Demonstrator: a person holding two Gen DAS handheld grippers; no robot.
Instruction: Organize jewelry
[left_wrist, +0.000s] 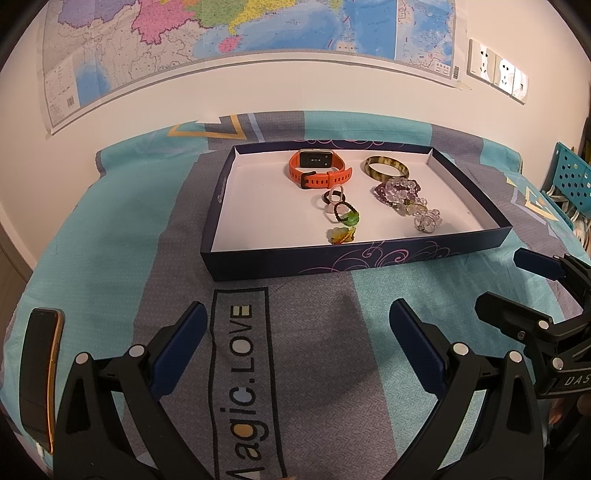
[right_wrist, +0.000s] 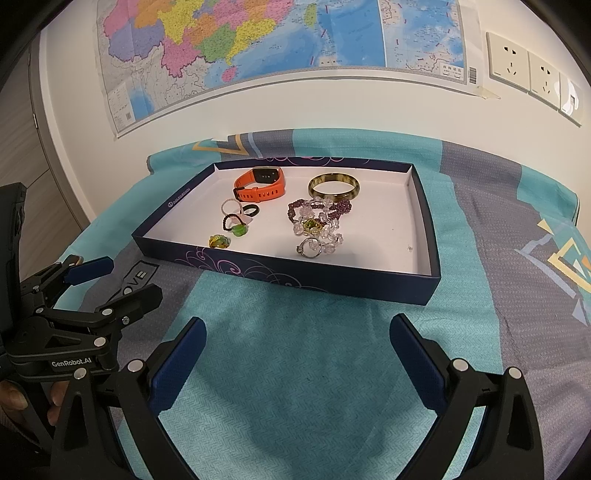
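Observation:
A shallow dark blue box lid (left_wrist: 332, 260) (right_wrist: 332, 282) with a white floor lies on the bed. Inside it are an orange smartwatch (left_wrist: 317, 170) (right_wrist: 260, 184), a brown-yellow bangle (left_wrist: 386, 167) (right_wrist: 333, 185), a purple and clear bead bracelet pile (left_wrist: 402, 194) (right_wrist: 319, 218), several small rings (left_wrist: 338, 205) (right_wrist: 236, 218), a green-yellow charm (left_wrist: 341, 235) (right_wrist: 219, 242) and a clear-stone ring (left_wrist: 426, 220) (right_wrist: 309, 249). My left gripper (left_wrist: 297, 315) and right gripper (right_wrist: 297, 332) both hover open and empty over the bedsheet, short of the lid's near wall.
The bedsheet (left_wrist: 110, 229) is teal and grey, printed "Magic.LOVE" (left_wrist: 240, 369). A dark phone (left_wrist: 40, 373) lies at the left edge. A teal perforated basket (left_wrist: 570, 177) stands at the right. A wall map (right_wrist: 258, 48) and power sockets (right_wrist: 532, 70) are behind.

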